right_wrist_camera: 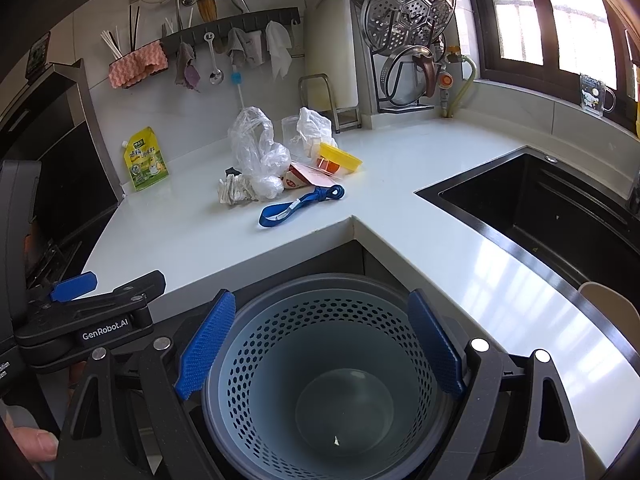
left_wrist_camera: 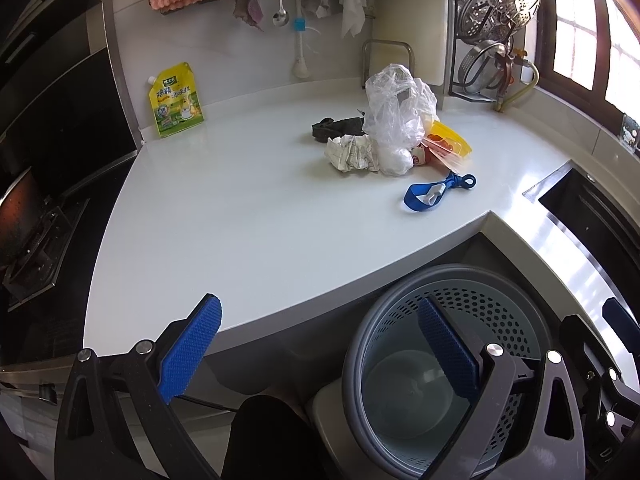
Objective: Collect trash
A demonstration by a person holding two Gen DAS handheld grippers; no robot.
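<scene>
- Over the bin [right_wrist_camera: 320, 380], the right claw [right_wrist_camera: 320, 344] hangs released, its blue pads [right_wrist_camera: 208, 340] spread to either side of the rim and holding nothing.
- Left of it, the left claw [left_wrist_camera: 316, 352] is also released and empty, one pad [left_wrist_camera: 192, 348] over the counter [left_wrist_camera: 240, 220] edge, the other over the bin [left_wrist_camera: 460, 360]; in the right view it shows at the left border [right_wrist_camera: 76, 284].
- The bin is a grey-rimmed perforated basket standing below the inner corner of the counter, with only a tiny pale speck [right_wrist_camera: 336, 441] on its bottom.
- The trash lies well beyond both claws, toward the back of the counter: a crumpled clear plastic bag [left_wrist_camera: 396, 112], a wad of printed paper [left_wrist_camera: 352, 156] touching it, a dark rag [left_wrist_camera: 336, 128] behind, and a yellow container [left_wrist_camera: 450, 140] with red wrappers beside it.
- A blue strap [left_wrist_camera: 432, 194] lies nearest the counter's corner, just in front of the pile.
- A yellow-green pouch [left_wrist_camera: 176, 102] leans against the wall at the left, apart from the pile.
- A black sink [right_wrist_camera: 560, 208] sits to the right; the stove [left_wrist_camera: 36, 248] is at the left.
- A thumb [right_wrist_camera: 32, 444] shows at the lower left corner of the right view.
</scene>
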